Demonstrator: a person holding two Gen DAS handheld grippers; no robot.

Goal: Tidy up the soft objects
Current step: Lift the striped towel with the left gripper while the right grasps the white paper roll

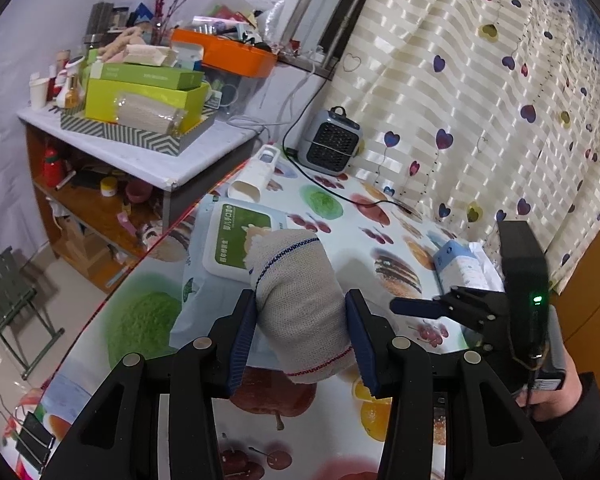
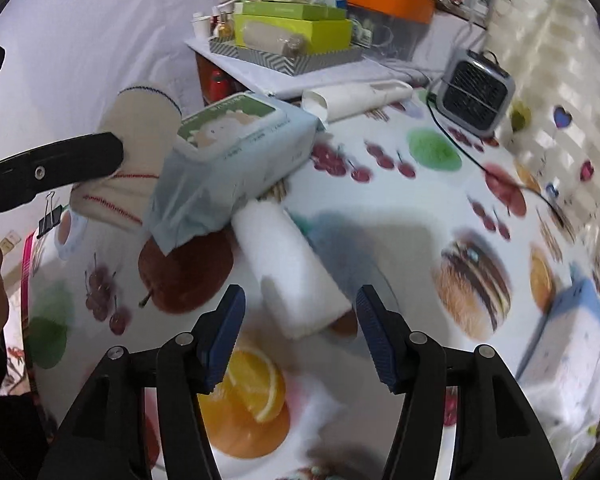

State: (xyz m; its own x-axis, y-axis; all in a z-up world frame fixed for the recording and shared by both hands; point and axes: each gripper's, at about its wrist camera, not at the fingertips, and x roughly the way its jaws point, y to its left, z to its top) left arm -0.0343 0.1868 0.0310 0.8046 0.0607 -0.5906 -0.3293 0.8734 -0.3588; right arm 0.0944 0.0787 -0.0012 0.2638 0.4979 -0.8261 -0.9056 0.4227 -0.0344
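Left wrist view is showing the left gripper (image 1: 300, 340) clamping a rolled beige elastic bandage (image 1: 300, 300) between its blue pads, lifted over the fruit-print tablecloth (image 1: 140, 320) just in front of a pack of wet wipes (image 1: 244, 240), while the right gripper (image 1: 416, 307) is hovering off to the right. Right wrist view, somewhat blurred, is showing the right gripper's jaws standing wide and empty, with a white roll (image 2: 296, 272) lying on the table between and just beyond them, its far end touching the wipes pack (image 2: 236, 160). Judging by this, the bandage is being carried for placing; next the right gripper likely needs to close squarely on the white roll.
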